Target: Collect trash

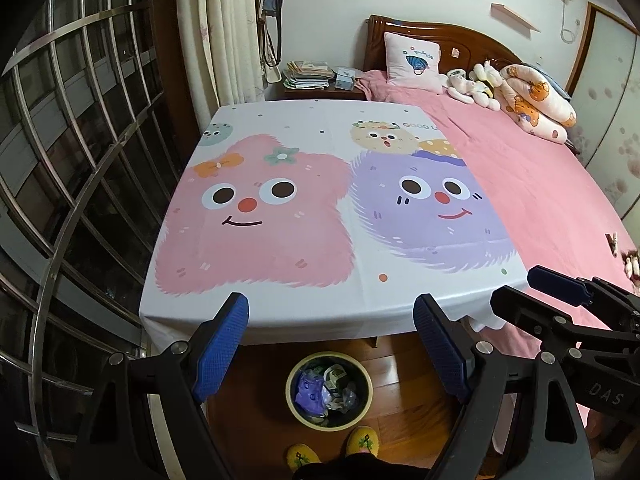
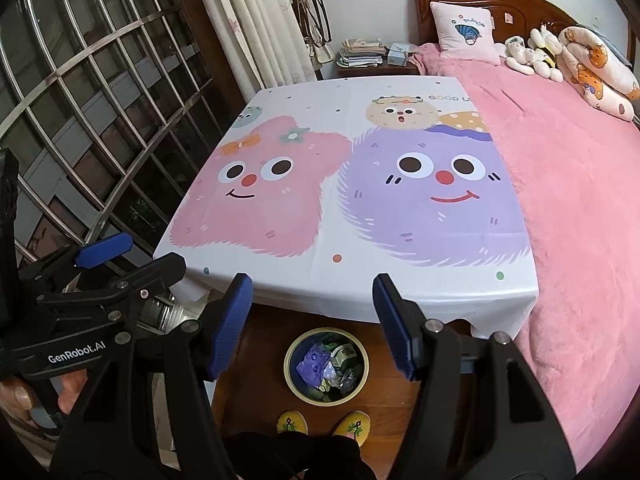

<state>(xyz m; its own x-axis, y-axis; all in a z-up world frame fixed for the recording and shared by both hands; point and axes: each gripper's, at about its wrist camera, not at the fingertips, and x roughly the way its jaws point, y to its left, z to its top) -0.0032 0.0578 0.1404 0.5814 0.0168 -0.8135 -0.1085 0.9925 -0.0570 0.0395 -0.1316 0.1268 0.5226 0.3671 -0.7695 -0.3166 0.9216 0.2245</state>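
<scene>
With the table [image 1: 320, 300] bare of litter, seemingly at the closing step; next, only a last check for strays. Left gripper [image 1: 330, 344] spread wide, empty, angled down above the bin. Trash [image 1: 326, 394] piled in the bin [image 1: 294, 372] at six o'clock. Right gripper [image 2: 312, 320] likewise agape, empty, tilted downward.
</scene>
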